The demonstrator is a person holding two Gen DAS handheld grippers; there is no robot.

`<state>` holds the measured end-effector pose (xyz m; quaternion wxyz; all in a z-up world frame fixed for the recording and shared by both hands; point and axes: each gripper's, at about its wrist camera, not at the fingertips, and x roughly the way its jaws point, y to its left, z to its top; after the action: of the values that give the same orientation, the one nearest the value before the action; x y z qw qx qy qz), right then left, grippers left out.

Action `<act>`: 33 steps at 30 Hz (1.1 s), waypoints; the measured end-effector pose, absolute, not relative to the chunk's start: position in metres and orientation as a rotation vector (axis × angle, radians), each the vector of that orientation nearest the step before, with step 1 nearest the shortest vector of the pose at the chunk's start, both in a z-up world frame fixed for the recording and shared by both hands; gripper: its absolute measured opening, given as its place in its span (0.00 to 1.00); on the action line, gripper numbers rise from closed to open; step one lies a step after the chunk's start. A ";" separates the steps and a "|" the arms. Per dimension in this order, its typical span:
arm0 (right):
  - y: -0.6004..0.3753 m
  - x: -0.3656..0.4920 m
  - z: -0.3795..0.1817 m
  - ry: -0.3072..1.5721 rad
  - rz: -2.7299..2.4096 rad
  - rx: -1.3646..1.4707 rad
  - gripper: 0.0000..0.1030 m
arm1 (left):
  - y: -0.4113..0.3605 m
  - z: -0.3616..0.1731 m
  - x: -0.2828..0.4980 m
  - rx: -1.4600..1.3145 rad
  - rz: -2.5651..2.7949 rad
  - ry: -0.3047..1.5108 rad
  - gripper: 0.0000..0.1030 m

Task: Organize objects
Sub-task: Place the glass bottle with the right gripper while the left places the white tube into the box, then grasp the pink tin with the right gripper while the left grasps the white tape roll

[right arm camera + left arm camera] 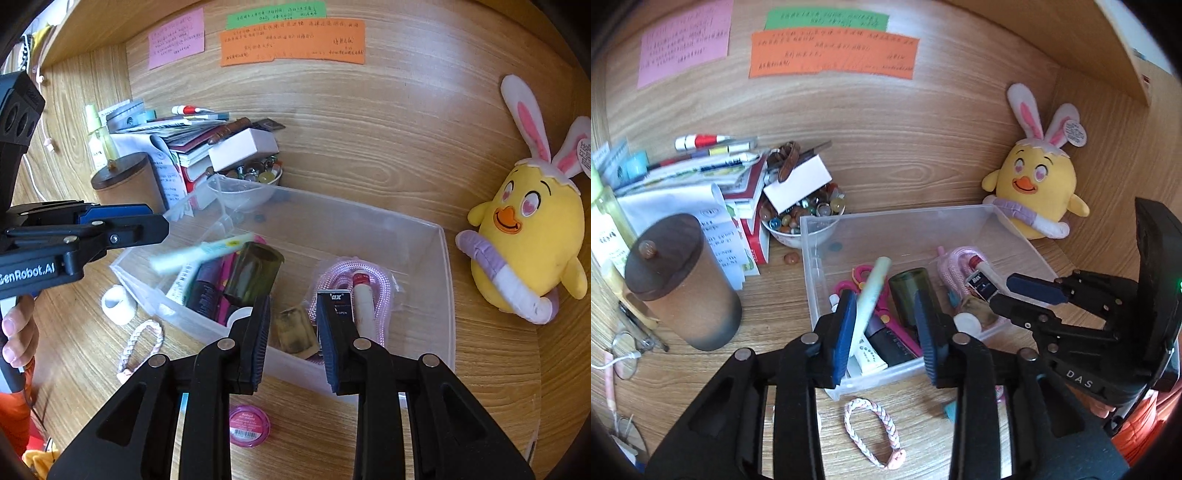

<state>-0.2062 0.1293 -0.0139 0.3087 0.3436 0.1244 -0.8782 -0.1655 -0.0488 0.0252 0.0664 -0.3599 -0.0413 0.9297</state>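
A clear plastic bin (827, 295) (447, 280) sits on the wooden desk. It holds pink scissors (882, 314), a dark green cylinder (912, 291) (255, 273), a pink rope coil (956, 266) (384, 280), tubes and small items. A pale green pen (873, 291) (207, 251) is blurred and tilted over the bin's left part, beside my left gripper's left pad. My left gripper (886, 332) is open above the bin's near edge. My right gripper (291, 343) is open over the bin's near wall and shows in the left wrist view (1015, 291).
A braided pink-white bracelet (871, 432) (142, 343), a white tape roll (116, 304) and a pink round tin (249, 424) lie on the desk before the bin. A brown lidded canister (683, 280), a stack of books and a bowl of marbles (805, 218) stand left. A yellow plush chick (1038, 184) (528, 236) sits right.
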 end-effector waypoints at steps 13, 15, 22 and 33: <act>0.148 -0.174 0.004 0.308 -2.312 0.837 0.48 | -0.053 0.035 -0.117 -1.033 2.890 -0.035 0.64; 0.150 -0.168 0.003 0.316 -2.314 0.828 0.52 | -0.059 0.029 -0.113 -1.058 2.900 -0.037 0.66; 0.155 -0.158 -0.010 0.321 -2.301 0.868 0.55 | -0.082 -0.004 -0.110 -1.217 2.891 -0.090 0.67; 0.151 -0.157 -0.065 0.402 -2.189 1.053 0.55 | -0.106 -0.054 -0.112 -1.432 2.839 -0.141 0.67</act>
<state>-0.1574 0.1510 -0.0648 0.3333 0.4031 0.1539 -0.8383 -0.1115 -0.1061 -0.0544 -0.0205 -0.4498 -0.0443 0.8918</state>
